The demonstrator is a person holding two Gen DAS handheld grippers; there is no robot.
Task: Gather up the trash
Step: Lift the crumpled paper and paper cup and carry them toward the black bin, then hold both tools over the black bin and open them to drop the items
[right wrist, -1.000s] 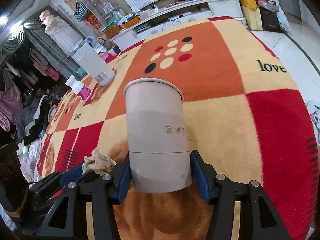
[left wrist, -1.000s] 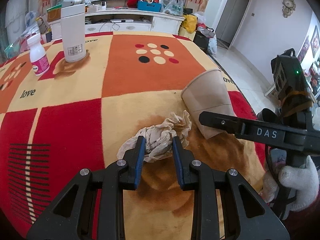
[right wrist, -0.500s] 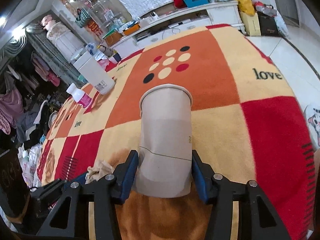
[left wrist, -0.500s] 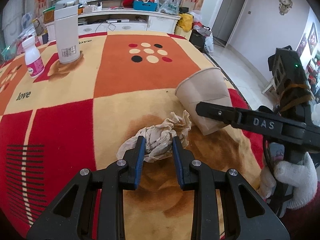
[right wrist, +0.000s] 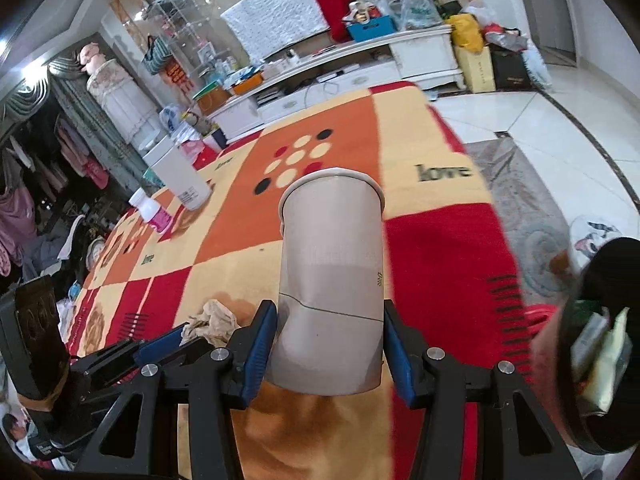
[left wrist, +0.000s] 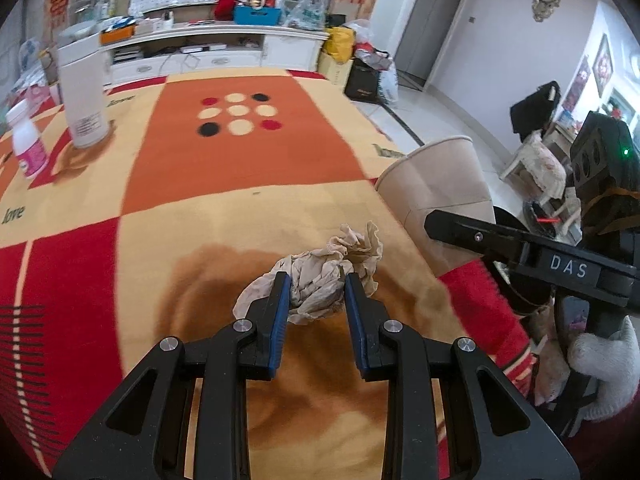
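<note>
Since a second ago, being carried rightward toward the blanket's edge: both the paper cup and the crumpled tissue, with the floor and a black trash bin now coming into the right wrist view at lower right. Looking slightly blurred across both views.

Being clamped between the blue pads of the right gripper: the cup's lower body, pinched in slightly, rim pointing away from the camera and tilting up. Showing in the left wrist view as well, at right, with the right gripper's black finger crossing in front of the cup.

Being pinched between the narrow-set fingers of the left gripper: the beige tissue wad, bulging out past the fingertips and to the left. Appearing too in the right wrist view at lower left, the tissue sitting at the tip of the left gripper.

Hanging over the red, orange and cream checked blanket, above a brown stain. Standing well apart at the far left of the blanket: a tall white canister and, near it, a small white bottle with a pink label. Gripping the right tool's handle: a white-gloved hand.
</note>
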